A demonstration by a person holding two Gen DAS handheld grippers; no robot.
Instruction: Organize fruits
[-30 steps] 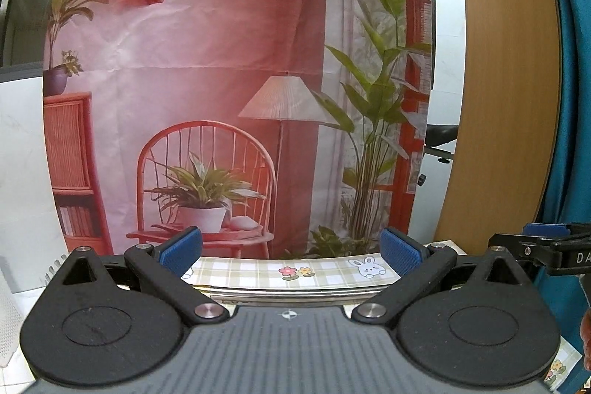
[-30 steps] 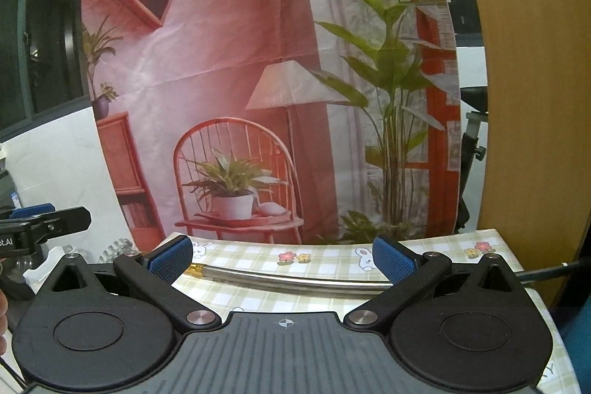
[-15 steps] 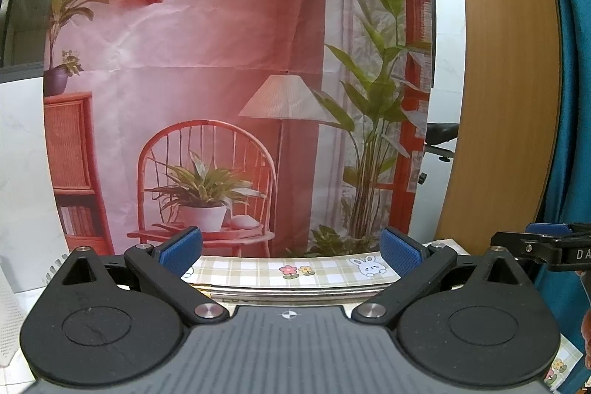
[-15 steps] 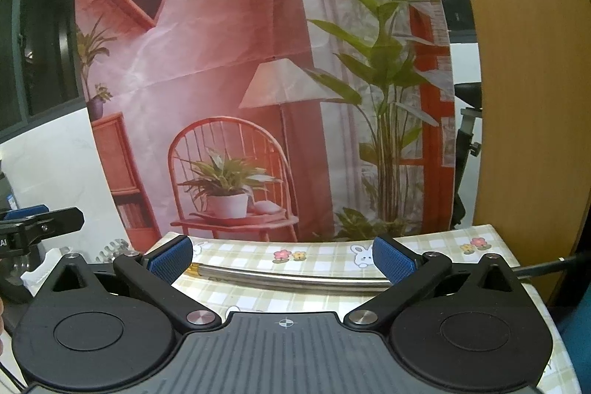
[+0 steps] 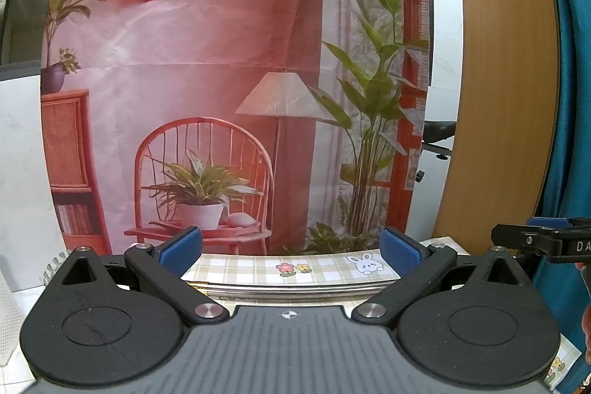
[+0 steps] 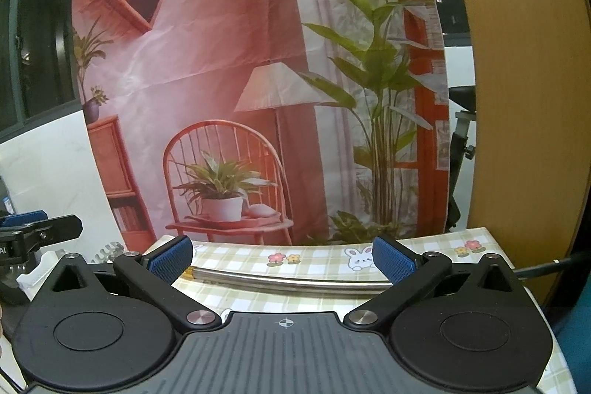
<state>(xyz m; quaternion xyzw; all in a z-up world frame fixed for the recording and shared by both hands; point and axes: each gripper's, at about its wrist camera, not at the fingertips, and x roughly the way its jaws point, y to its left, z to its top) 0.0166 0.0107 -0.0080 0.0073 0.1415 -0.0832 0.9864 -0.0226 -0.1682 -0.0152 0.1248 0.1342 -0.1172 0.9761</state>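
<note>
Fruit is out of view, so both grippers, left gripper (image 5: 290, 246) and right gripper (image 6: 282, 255) with fingers spread and empty, risk reaching blindly over the desk (image 6: 314, 261) edge.

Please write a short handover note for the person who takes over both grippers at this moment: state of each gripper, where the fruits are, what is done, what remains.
Left gripper: open, holds nothing, raised and level, facing the printed backdrop.
Right gripper: open, holds nothing, same pose.
Fruits: none visible in either wrist view, nor any bowl or basket. Only the far edge of the checkered tablecloth shows, with a metal bar lying across it.
Done: nothing that these views can confirm.
Left: probably everything. Tilt the grippers down first to find the fruits.
</note>
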